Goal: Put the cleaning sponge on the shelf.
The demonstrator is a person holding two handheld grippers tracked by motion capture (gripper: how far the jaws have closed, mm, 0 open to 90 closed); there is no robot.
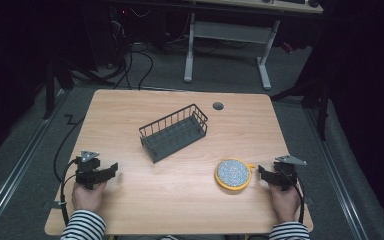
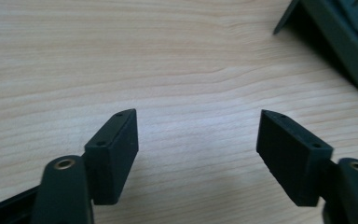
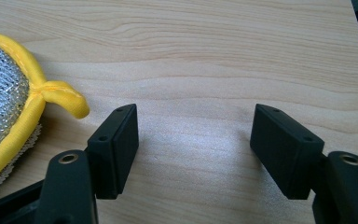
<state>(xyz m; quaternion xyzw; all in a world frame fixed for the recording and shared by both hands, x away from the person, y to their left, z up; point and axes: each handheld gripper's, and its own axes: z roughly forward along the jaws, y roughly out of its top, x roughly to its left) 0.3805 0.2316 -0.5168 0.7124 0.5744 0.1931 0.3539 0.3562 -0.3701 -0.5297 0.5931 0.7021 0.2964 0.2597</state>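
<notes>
A dark wire basket [image 1: 174,132] stands at an angle in the middle of the wooden table [image 1: 130,110]; its corner shows at the top right of the left gripper view [image 2: 340,37]. A round silvery scrub pad with a yellow rim and loop [image 1: 234,173] lies flat at the front right, and in the right gripper view [image 3: 4,102] it sits just left of the jaws. My left gripper [image 1: 112,170] [image 2: 198,135] rests near the front left, open over bare wood. My right gripper [image 1: 263,172] [image 3: 193,135] is open too, just right of the pad and not touching it.
A dark round cable hole [image 1: 218,106] sits near the table's far edge. The right table edge runs close beside my right gripper. A white desk frame [image 1: 190,50] and cables [image 1: 130,65] stand on the floor beyond the table.
</notes>
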